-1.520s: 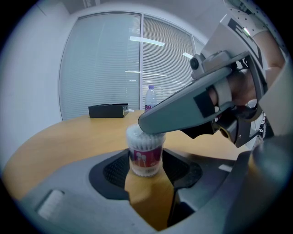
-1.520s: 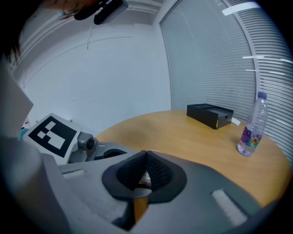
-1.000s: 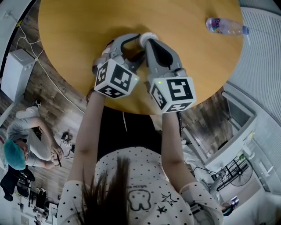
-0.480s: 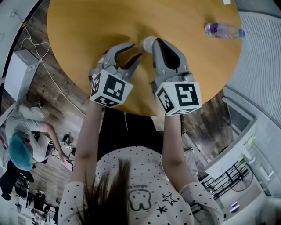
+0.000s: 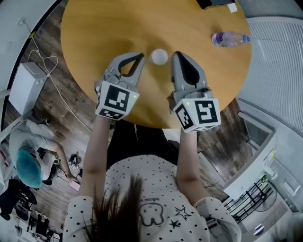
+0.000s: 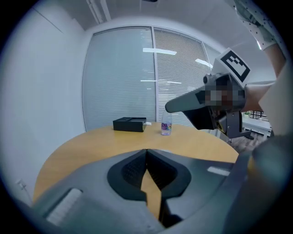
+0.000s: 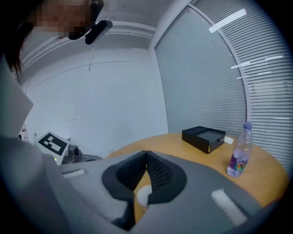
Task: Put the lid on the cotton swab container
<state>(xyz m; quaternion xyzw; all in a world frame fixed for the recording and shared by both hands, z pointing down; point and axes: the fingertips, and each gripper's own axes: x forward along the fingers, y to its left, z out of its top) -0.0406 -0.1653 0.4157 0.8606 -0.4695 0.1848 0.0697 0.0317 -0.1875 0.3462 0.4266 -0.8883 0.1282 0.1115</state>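
Note:
The cotton swab container is a small round tub with a white lid on top. It stands alone on the round wooden table, and its white top also peeks under the right jaws. My left gripper hovers just left of it; its jaws have just been closing and now meet with nothing between them. My right gripper hovers just right of it, shut and empty. Neither gripper touches the container.
A clear water bottle lies at the table's far right, and a black box sits at the far edge. White blinds back the table. Below left, a person with a teal cap crouches on the wooden floor.
Both grippers have lifted and drawn back and apart from the container. The left jaws, open beside it earlier, have shut. The container now stands free between them.

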